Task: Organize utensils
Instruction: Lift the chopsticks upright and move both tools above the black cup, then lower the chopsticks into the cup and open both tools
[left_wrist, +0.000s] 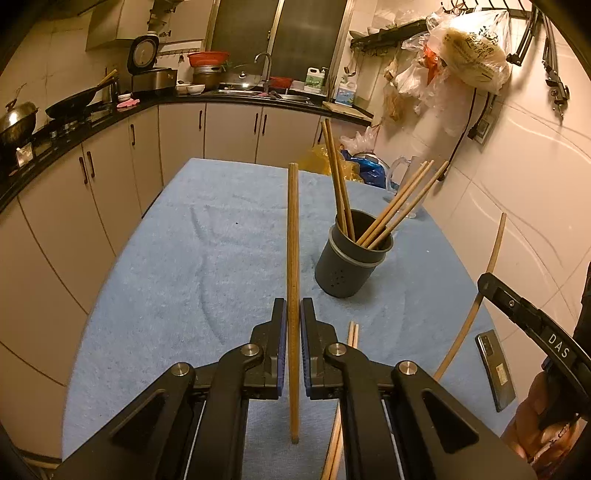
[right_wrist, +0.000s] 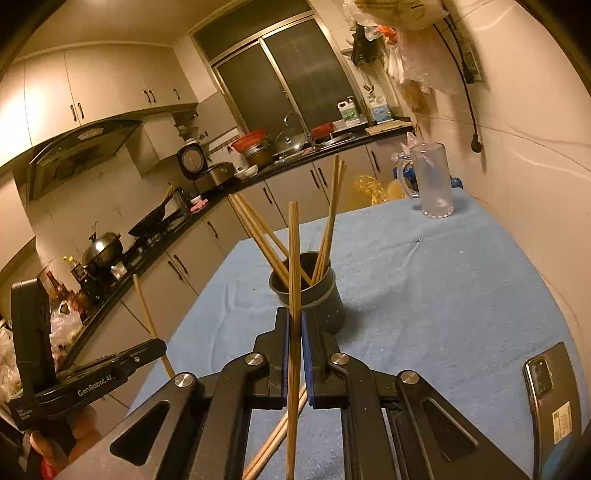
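Observation:
A dark grey holder cup (left_wrist: 349, 266) stands on the blue towel and holds several wooden chopsticks (left_wrist: 340, 181). My left gripper (left_wrist: 293, 310) is shut on one wooden chopstick (left_wrist: 293, 236), held upright, left of and nearer than the cup. My right gripper (right_wrist: 294, 321) is shut on a wooden chopstick (right_wrist: 294, 258), held upright just in front of the cup (right_wrist: 325, 295). That right-hand chopstick also shows in the left wrist view (left_wrist: 484, 280). A loose pair of chopsticks (left_wrist: 352, 334) lies on the towel below the grippers; it also shows in the right wrist view (right_wrist: 275, 439).
The table is covered by a blue towel (left_wrist: 192, 258). A phone (right_wrist: 550, 391) lies near its right front edge. A clear plastic mug (right_wrist: 434, 181) stands at the far right corner by the tiled wall. Kitchen counters with pots run along the left.

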